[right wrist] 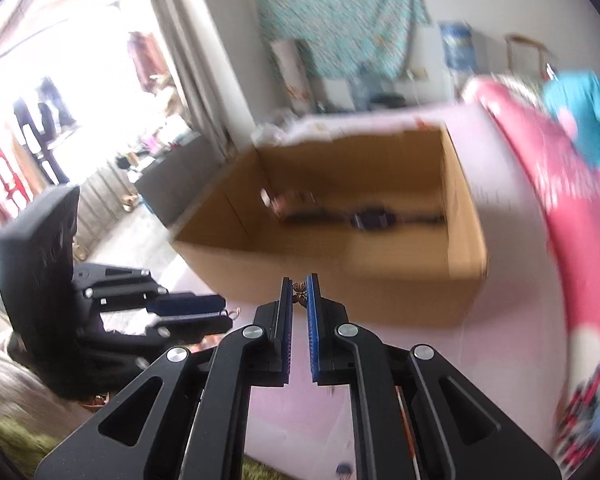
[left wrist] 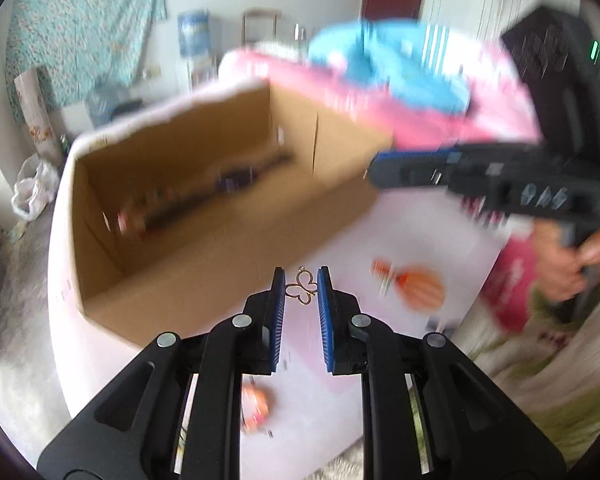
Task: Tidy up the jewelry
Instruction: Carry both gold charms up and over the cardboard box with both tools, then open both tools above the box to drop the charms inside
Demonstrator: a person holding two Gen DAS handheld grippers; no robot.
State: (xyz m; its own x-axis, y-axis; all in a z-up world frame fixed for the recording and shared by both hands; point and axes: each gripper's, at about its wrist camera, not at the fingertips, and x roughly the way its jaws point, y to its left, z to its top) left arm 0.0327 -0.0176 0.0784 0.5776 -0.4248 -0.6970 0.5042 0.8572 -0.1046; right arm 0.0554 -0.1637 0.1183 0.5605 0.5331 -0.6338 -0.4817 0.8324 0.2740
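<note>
1. Now my left gripper pinches a gold butterfly pendant at its tips, in front of the open cardboard box.
2. My right gripper is nearly closed on a small brownish piece, perhaps jewelry, too blurred to tell.

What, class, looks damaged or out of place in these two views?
The cardboard box has a ragged, torn top rim at its far edge. Inside lies a dark watch. Both grippers hold small pieces, the left gripper a gold butterfly charm. Nothing looks spilled.
</note>
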